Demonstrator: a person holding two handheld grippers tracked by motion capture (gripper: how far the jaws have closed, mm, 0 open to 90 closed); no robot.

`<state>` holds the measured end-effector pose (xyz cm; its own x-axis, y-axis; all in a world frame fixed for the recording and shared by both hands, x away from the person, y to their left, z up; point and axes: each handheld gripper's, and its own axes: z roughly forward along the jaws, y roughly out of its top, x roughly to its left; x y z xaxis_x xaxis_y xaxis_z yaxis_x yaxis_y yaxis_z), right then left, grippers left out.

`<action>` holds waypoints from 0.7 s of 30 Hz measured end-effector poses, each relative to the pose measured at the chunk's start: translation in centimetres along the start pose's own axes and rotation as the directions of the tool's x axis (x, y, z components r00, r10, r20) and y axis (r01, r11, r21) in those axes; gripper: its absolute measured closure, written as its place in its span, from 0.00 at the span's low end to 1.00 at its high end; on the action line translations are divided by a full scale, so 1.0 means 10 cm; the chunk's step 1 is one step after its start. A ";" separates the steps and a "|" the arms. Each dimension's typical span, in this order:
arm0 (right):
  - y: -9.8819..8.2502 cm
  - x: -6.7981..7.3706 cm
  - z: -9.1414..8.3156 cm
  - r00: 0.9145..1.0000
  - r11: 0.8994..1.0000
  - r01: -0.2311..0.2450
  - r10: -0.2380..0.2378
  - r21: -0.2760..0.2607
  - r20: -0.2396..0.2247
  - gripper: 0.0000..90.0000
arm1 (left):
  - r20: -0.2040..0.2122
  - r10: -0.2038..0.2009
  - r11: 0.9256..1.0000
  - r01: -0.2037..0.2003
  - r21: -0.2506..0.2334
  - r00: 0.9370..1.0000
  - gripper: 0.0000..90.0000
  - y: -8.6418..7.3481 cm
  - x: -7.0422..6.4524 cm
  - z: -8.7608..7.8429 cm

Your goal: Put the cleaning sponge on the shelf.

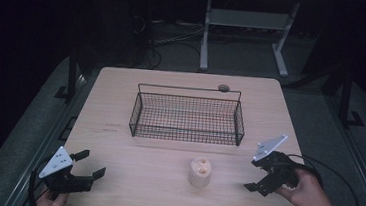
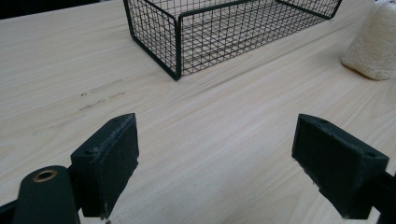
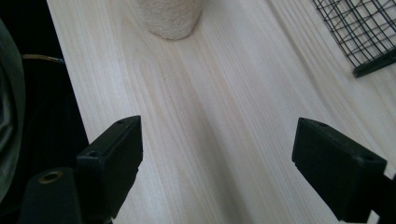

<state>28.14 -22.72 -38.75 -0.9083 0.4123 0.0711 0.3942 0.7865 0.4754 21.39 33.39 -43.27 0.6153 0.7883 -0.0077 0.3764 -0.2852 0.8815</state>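
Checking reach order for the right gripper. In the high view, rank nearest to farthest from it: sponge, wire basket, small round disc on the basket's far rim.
From the right gripper, open at the table's right front:
1. Sponge, just to its left, near the front edge.
2. Wire basket, farther back, mid-table.
3. Round disc, at the basket's far rim, toward its right end.

Bare tabletop (image 1: pixel 139 174) lies between the left tongs (image 1: pixel 89 164) and the pale sponge block (image 1: pixel 199 172), and again between that block and the right tongs (image 1: pixel 256 175). The wire basket (image 1: pixel 187 117) bars the middle ahead, its top seemingly open, with clear strips on either side.
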 end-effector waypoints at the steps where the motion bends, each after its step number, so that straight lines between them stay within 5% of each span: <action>1: 0.02 0.00 0.00 1.000 1.000 0.007 -0.007 0.001 -0.004 0.17 | 0.000 -0.002 1.000 0.002 -0.001 1.000 0.16 0.00 0.00 0.00; 21: 0.28 0.05 0.05 0.998 0.998 0.058 -0.057 0.024 -0.030 0.17 | -0.004 -0.003 1.000 0.003 -0.004 1.000 0.15 0.00 0.01 -0.01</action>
<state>28.88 -20.11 -37.85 -0.9332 0.3526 0.0698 0.3441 0.8201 0.4573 21.38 33.53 -43.20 0.6116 0.7911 -0.0087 0.3755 -0.2806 0.8833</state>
